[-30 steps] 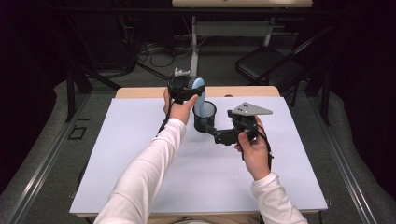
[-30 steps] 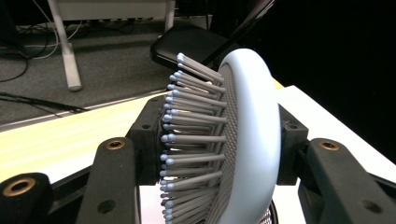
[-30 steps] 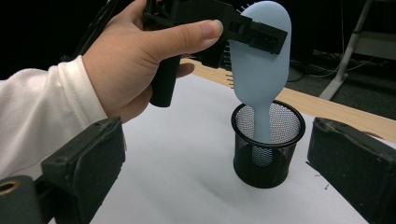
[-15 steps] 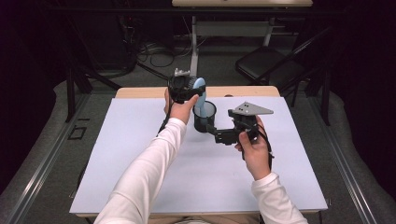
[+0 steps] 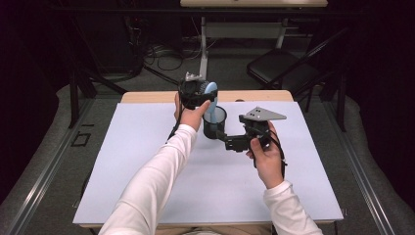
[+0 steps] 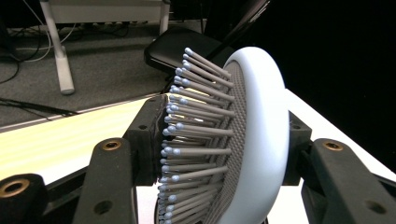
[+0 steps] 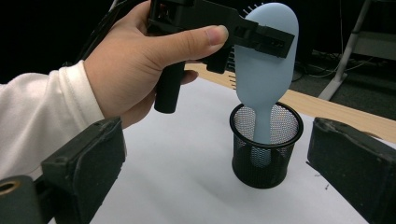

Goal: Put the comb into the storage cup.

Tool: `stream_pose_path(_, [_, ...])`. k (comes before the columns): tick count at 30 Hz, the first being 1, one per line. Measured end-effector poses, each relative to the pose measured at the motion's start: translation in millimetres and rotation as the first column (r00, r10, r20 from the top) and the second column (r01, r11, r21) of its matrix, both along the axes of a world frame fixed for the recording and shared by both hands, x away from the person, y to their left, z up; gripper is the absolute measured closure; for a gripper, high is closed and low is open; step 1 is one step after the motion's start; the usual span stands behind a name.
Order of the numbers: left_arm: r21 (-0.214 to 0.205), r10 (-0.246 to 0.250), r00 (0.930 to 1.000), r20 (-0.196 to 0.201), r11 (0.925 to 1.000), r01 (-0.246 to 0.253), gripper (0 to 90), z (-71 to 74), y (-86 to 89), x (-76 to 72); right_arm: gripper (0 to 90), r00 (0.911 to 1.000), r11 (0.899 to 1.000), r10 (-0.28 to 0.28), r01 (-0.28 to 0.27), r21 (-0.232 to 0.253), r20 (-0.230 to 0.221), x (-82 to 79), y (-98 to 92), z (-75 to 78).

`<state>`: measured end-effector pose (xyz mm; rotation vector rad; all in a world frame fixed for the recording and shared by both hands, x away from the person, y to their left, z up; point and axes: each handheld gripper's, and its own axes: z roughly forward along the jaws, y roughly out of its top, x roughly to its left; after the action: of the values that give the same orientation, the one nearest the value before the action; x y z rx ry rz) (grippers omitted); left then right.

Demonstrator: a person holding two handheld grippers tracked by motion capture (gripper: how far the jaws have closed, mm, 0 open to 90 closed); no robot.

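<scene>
Upright, the hairbrush (image 7: 266,56) (handle in the mesh cup (image 7: 266,144)) sits clamped in the left tongs (image 5: 203,95); right tongs (image 7: 224,186) apart.

A black chair (image 5: 286,68) and cables (image 5: 161,56) lie beyond the table (image 5: 147,96).

The white sheet (image 5: 147,166) on the desk (image 5: 147,96) lies bare across its near half and whole left side, giving unobstructed passage there. The only standing obstacle is the black mesh cup (image 5: 215,122), near the far edge at centre. Its opening is partly occupied by the handle of the blue hairbrush (image 5: 210,100), which stands upright in it; the brush head rises above the rim. The left hand-held gripper (image 5: 195,92) blocks the approach from above, and the right hand-held gripper (image 5: 221,135) blocks the cup's near right side. The cup's far side and left side are open.
</scene>
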<state>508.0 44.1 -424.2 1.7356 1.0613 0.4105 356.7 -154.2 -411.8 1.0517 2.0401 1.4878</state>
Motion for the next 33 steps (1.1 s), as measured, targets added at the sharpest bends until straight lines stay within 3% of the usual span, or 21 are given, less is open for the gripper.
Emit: stream_pose_path(33, [-0.002, -0.018, 0.9998, 0.000, 0.9998, 0.018, 42.7, -2.1, -6.9, -0.7, 3.6, 1.0000, 1.000, -0.002, 0.002, -0.001, -0.003, 0.6, 0.7, -1.5])
